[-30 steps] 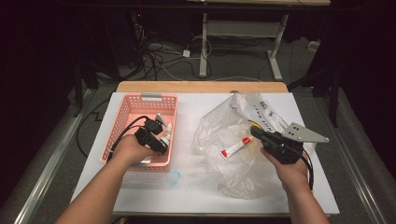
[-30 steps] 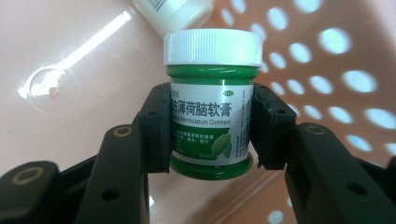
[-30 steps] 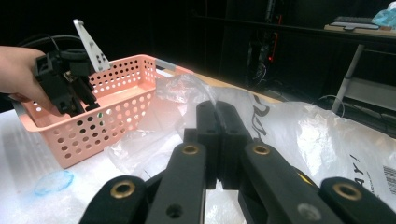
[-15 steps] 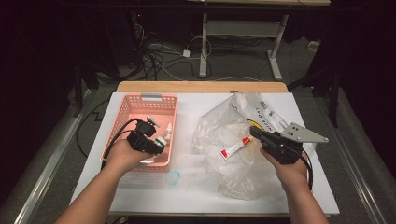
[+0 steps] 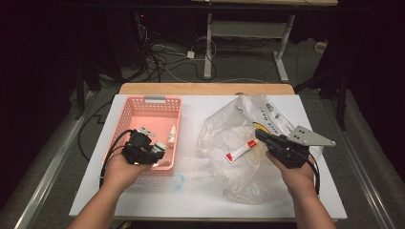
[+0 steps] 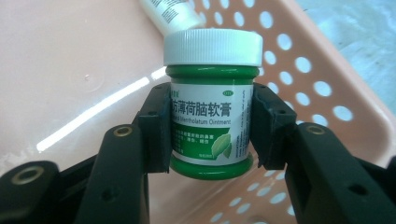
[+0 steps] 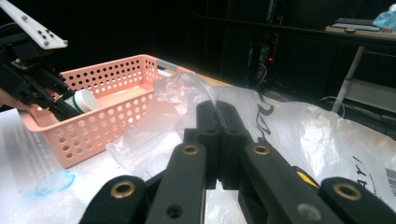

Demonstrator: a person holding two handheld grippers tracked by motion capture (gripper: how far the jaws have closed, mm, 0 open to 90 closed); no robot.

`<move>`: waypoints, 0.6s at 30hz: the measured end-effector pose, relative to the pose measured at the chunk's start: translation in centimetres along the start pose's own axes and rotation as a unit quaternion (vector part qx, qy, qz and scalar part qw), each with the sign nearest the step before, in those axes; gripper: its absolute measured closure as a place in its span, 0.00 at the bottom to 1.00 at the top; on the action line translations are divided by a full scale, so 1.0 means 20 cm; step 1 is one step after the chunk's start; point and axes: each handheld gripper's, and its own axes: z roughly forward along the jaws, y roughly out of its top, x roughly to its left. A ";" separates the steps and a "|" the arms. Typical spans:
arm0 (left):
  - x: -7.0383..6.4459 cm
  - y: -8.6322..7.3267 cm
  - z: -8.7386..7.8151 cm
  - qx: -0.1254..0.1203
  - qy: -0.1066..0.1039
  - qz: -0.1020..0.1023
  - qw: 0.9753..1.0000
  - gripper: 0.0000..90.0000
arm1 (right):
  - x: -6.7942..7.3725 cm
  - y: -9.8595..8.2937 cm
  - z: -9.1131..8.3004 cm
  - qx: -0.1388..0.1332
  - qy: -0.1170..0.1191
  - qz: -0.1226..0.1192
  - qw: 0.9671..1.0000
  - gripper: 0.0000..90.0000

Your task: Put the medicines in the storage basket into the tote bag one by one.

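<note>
Since a second ago, the left gripper (image 5: 154, 151) has drawn back toward the near wall of the basket (image 5: 129, 119) and turned, while the right gripper (image 5: 265, 137) has kept its place over the bag (image 5: 239, 176).

In the left gripper view the jar (image 6: 212, 102) sits upright between the two jaws, which clamp its green, labelled body from both sides below the white cap (image 6: 213, 46). The jar hangs above the basket's floor, close to the perforated wall at 3 o'clock in that view. At 12 o'clock behind the cap lies the end of a white bottle (image 6: 170, 16); in the high view that bottle (image 5: 171, 136) lies in the basket at about 1 o'clock of the left gripper.

The basket stands on the left half of the table (image 5: 200, 200). At its 5 o'clock, just outside the near corner, lies a small blue disc (image 5: 178, 182).

To 3 o'clock of the basket spreads the crumpled clear bag, with a red-and-white tube (image 5: 241, 150) in it. The right gripper's jaws are pressed together with nothing between them, their tips at about 2 o'clock of the tube, just above the bag.
</note>
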 end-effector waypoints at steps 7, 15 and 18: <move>-0.01 -0.05 -0.02 -0.049 0.001 -0.009 0.999 0.60 | 0.00 0.00 0.00 0.001 -0.001 -0.001 1.000 1.00; -0.05 -0.07 -0.06 -0.089 -0.012 -0.012 0.996 0.60 | 0.01 -0.01 0.00 0.004 -0.002 0.002 1.000 1.00; -0.07 -0.06 -0.08 -0.106 -0.019 -0.010 0.994 0.60 | 0.01 -0.01 0.00 0.003 -0.002 0.001 1.000 1.00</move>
